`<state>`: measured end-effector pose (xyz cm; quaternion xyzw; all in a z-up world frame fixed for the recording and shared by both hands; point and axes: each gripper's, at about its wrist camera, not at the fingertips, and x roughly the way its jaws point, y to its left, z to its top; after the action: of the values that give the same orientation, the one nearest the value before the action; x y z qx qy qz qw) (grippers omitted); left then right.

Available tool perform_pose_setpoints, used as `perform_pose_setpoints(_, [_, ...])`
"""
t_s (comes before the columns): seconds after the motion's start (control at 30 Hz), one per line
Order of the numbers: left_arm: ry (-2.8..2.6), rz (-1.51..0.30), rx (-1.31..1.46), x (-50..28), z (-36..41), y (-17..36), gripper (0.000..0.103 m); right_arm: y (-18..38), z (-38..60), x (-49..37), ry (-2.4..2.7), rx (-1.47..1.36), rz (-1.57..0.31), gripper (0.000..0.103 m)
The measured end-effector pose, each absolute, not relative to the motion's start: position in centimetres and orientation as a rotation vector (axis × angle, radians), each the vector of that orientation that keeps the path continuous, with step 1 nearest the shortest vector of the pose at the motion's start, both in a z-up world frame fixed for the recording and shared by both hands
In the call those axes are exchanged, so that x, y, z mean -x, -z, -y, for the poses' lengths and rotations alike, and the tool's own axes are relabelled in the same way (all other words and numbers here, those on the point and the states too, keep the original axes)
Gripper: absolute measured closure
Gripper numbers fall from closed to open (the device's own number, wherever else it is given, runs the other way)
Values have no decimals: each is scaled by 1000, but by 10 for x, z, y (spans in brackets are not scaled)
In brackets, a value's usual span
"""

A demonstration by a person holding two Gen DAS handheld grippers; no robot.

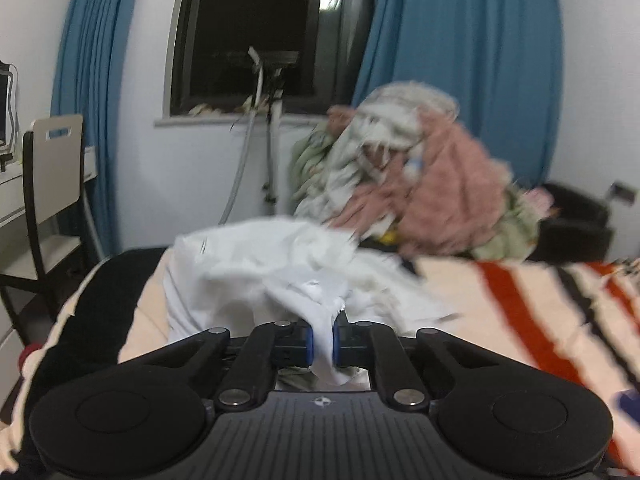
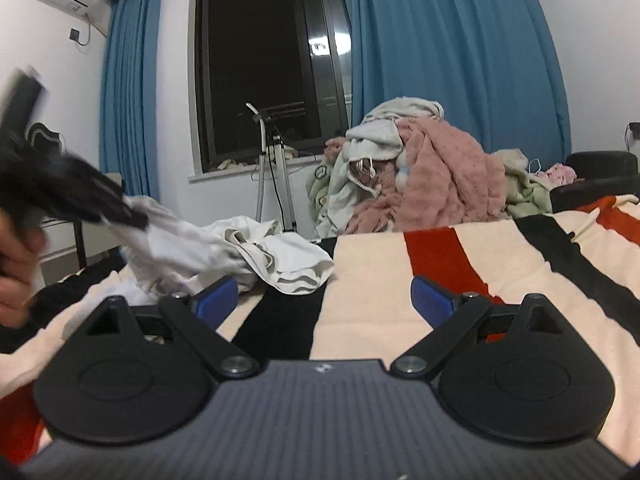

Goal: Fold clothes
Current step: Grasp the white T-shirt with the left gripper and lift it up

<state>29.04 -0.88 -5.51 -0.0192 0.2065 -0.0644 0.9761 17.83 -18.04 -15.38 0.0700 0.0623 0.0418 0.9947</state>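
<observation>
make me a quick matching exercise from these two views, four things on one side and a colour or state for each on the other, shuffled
Things:
1. left gripper
2. right gripper
3. curtains
4. fluffy blanket on the pile

Colours or states:
A. pink
B. open, nothing between its pads
C. blue
D. shut on the white garment

Pairs: 1-D, 2-B, 3-C, 4-A

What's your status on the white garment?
Left hand-held gripper shut on crumpled white cotton garment. Right hand-held gripper open over striped blanket. Nothing blocking.
</observation>
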Motion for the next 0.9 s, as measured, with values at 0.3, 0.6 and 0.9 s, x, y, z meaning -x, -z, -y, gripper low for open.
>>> perform_pose_setpoints(0.3, [216, -287, 214, -138, -27, 6, 95, 131, 175, -126, -139, -112, -112, 8])
perform_pose_setpoints(0.6, [357, -140, 378, -27, -77, -15, 97, 124, 136, -82, -314, -27, -227, 26])
perform_pose_setpoints(0.9, [520, -104, 588, -30, -125, 9, 98, 138, 78, -90, -565, 6, -234, 26])
